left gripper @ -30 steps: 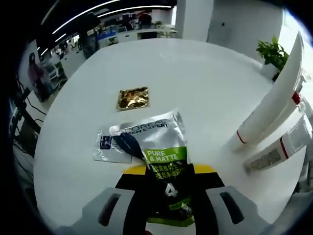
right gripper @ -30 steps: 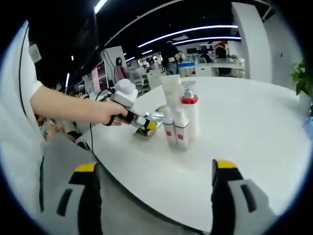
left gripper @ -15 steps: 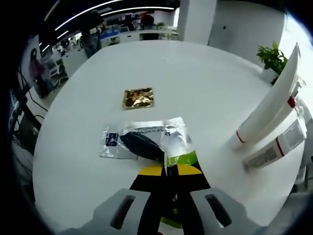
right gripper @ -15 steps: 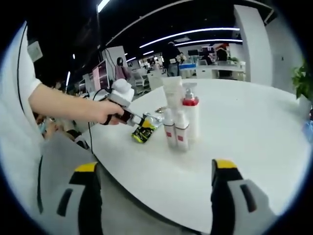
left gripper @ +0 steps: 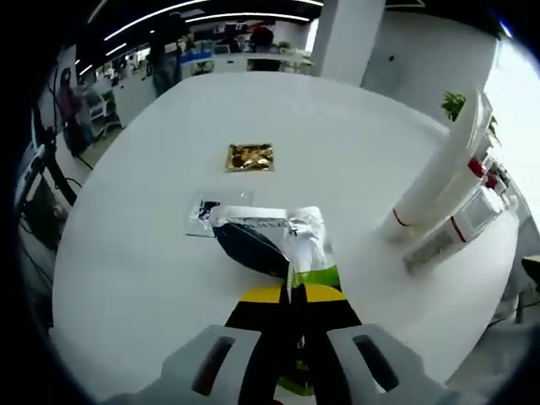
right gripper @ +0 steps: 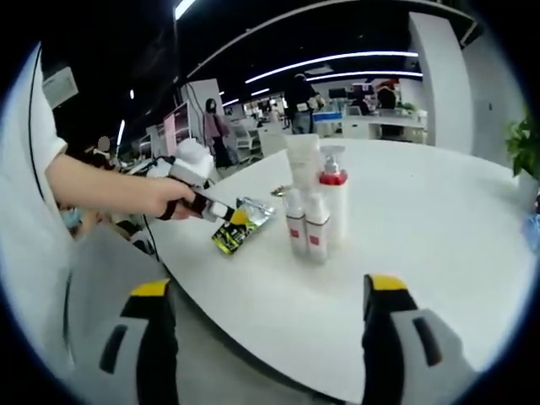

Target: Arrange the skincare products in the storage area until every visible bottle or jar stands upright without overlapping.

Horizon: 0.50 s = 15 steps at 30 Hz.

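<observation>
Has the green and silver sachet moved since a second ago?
Yes. In the right gripper view the sachet, clamped in the left gripper, has come up off the table and away from the standing bottles, toward the person.

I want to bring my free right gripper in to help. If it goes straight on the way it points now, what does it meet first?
Probably the cluster of white bottles standing on the white table, just left of its line. The right gripper is open and holds nothing, and bare tabletop lies before them. Depth is hard to judge.
</observation>
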Tool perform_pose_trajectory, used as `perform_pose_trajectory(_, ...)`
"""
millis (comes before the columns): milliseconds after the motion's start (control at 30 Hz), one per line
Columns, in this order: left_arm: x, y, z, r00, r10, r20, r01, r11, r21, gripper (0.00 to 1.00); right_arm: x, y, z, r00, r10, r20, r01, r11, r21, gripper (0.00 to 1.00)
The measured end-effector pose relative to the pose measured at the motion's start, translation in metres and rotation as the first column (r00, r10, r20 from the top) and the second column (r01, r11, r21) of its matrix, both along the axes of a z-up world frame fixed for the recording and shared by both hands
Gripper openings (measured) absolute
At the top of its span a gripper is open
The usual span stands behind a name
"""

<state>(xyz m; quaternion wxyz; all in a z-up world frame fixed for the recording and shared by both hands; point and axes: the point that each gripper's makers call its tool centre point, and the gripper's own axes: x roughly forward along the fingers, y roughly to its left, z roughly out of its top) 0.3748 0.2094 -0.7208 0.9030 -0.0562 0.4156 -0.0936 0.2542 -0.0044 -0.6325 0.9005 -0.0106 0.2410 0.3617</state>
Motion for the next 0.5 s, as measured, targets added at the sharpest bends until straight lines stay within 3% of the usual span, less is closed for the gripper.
perform_pose_trajectory(500,-0.028,-0.01,0.037,0.997,-0.005,0.082,0.012,0.995,-0.094,0.02,-0.005,0.005,0.002,1.0,0.025,-0.004,-0.025,0.999,0.02,0.9)
